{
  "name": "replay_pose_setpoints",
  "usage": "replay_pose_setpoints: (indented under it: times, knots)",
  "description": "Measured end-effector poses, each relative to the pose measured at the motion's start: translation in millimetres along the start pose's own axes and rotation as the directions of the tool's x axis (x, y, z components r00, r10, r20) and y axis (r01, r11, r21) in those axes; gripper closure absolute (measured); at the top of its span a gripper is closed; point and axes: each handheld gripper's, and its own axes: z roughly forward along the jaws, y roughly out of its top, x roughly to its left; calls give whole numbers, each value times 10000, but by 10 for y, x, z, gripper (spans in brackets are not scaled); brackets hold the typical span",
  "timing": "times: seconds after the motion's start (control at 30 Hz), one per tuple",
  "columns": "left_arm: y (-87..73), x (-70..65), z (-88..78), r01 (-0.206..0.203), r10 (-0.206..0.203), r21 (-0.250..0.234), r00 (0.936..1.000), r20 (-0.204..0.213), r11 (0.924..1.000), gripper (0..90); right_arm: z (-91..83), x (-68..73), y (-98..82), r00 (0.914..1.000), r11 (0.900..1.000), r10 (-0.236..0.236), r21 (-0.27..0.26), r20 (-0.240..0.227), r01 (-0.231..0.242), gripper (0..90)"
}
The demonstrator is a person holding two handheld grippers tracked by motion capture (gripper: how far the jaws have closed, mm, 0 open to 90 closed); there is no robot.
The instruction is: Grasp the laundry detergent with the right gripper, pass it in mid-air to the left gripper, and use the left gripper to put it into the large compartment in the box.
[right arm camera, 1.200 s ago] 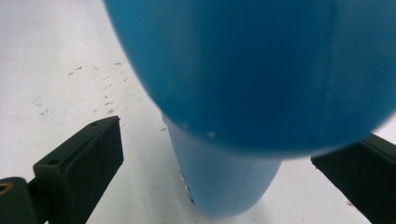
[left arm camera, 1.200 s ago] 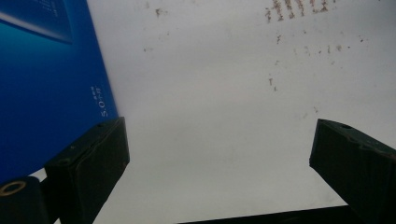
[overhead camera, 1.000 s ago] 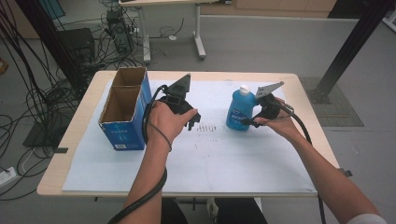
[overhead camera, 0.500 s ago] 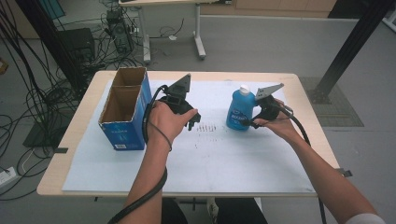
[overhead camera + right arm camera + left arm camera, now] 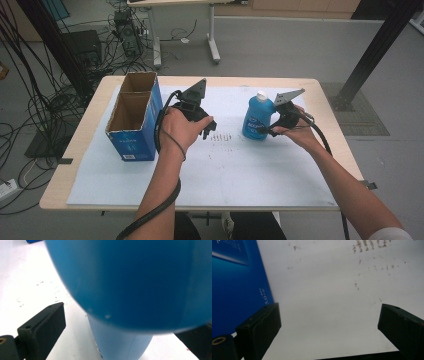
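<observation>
Blue bottle (image 5: 258,119) with white cap; blue box (image 5: 134,116), brown inside; white sheet (image 5: 240,165), dark speckles

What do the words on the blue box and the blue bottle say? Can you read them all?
"5.0" and a small blurred letter after it: white print on the side of the blue box, seen in the left claw view.
Pale print at the top of that box side: too blurred to read.
White logo low on the blue box in the high view: too small to read.
Label on the blue bottle: too small and blurred to read.
</observation>
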Motion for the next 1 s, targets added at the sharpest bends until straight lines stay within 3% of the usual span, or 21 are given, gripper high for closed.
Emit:
replay_pose_setpoints:
  times: [1.0]
  knots:
    - [15, -29, -11, 11, -11, -35, 10000, -20, 10000, 52, -9, 4, 8, 9999, 9999, -84, -142, 75, 86, 22]
